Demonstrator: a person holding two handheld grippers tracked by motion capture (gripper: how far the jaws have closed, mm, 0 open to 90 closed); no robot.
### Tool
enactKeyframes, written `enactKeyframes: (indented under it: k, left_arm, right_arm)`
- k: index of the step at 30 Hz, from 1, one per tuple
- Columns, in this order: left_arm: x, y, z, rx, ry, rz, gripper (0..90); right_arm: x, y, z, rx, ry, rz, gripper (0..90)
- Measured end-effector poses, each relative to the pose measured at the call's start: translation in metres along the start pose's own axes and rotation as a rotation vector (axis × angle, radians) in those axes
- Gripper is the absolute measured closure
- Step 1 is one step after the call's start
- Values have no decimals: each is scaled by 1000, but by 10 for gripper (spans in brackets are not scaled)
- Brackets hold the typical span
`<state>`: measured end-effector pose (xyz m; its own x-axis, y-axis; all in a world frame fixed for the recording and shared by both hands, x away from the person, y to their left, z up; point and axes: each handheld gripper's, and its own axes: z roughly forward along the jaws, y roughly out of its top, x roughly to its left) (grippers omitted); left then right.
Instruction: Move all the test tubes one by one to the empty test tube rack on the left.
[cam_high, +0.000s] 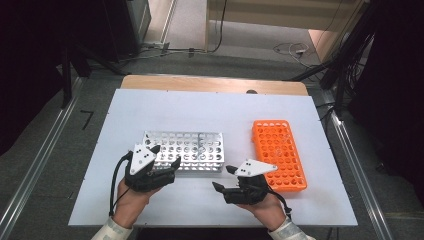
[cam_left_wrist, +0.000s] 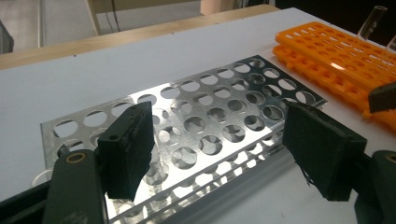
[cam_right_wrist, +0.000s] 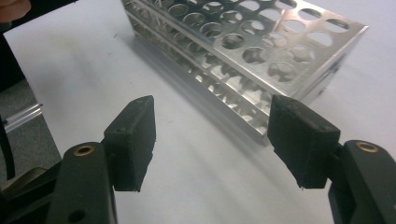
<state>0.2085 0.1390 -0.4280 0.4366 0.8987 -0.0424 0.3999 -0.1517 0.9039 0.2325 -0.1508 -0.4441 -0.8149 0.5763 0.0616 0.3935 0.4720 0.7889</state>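
A silver metal tube rack (cam_high: 182, 150) with rows of round holes lies mid-table, its holes looking bare. My left gripper (cam_high: 166, 155) stands open at the rack's near left corner. In the left gripper view the jaws (cam_left_wrist: 219, 135) straddle the rack (cam_left_wrist: 210, 116) with nothing between them. My right gripper (cam_high: 223, 178) is open just in front of the rack's near right corner, pointing left. The right gripper view shows it (cam_right_wrist: 212, 135) above bare table, a little short of the rack (cam_right_wrist: 261, 46). To the right lies an orange plastic rack (cam_high: 279, 154) with a clear tube (cam_left_wrist: 371, 21) standing in it.
The white tabletop (cam_high: 210, 107) has free room behind and in front of the racks. A wooden strip (cam_high: 215, 84) runs along its far edge. Metal rails (cam_high: 350, 150) flank the table, and cables lie on the floor beyond.
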Motion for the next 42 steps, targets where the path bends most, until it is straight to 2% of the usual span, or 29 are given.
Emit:
enactKeyframes:
  k: [7, 12, 22, 26, 35, 42]
  left_arm:
    - [-8, -3, 1, 19, -12, 20, 237]
    - [-9, -3, 1, 20, -5, 27, 228]
    - [-8, -5, 1, 15, 5, 19, 216]
    - [-6, -5, 1, 8, 11, -6, 179]
    - [-5, -4, 0, 5, 5, -20, 151]
    - [-6, -5, 1, 8, 5, -21, 151]
  right_arm:
    - [-11, -6, -14, -18, -27, 26, 314]
    - [-22, -10, -28, -35, -64, 55, 314]
    - [-49, -25, -58, -66, -142, 118, 316]
    - [-58, -31, -66, -63, -179, 136, 300]
    - [-78, -42, -76, -53, -276, 189, 190]
    - [-90, -47, -68, -24, -333, 202, 128]
